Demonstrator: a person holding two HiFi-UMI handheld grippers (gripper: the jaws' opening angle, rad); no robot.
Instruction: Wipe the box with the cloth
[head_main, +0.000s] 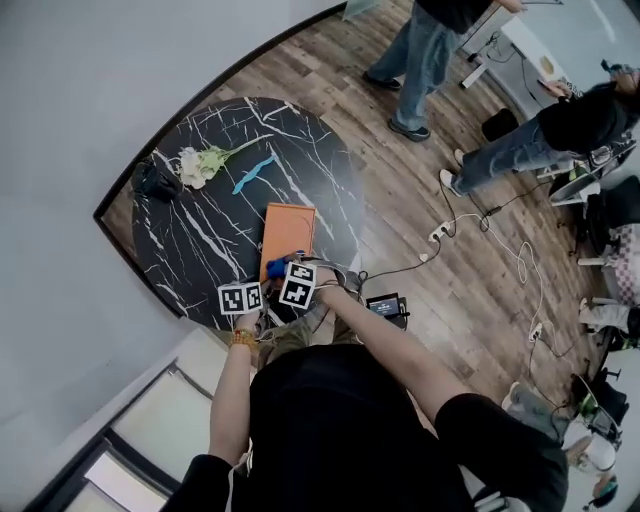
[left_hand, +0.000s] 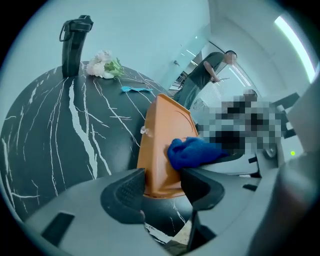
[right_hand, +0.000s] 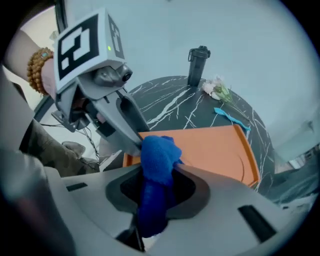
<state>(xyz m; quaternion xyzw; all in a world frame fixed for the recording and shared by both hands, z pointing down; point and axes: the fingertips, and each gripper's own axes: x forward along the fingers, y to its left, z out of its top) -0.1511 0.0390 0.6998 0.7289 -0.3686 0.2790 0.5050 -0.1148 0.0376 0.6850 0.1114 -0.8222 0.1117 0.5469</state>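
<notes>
An orange flat box (head_main: 288, 232) lies on the black marbled round table (head_main: 190, 230), near its front edge. My left gripper (left_hand: 162, 182) is shut on the box's (left_hand: 160, 135) near end, one pad on each face. In the right gripper view its fingers (right_hand: 131, 142) clamp the box's (right_hand: 210, 150) near left corner. My right gripper (right_hand: 157, 182) is shut on a bunched blue cloth (right_hand: 157, 157), which rests against the box's near edge beside the left gripper. In the head view both grippers, left (head_main: 255, 290) and right (head_main: 292, 272), sit close together over the cloth (head_main: 274, 268).
A black flask (head_main: 155, 182), white flowers (head_main: 200, 163) and a small light-blue object (head_main: 252, 172) lie at the table's far side. People (head_main: 420, 60) stand on the wooden floor to the right, among cables and a power strip (head_main: 440, 232).
</notes>
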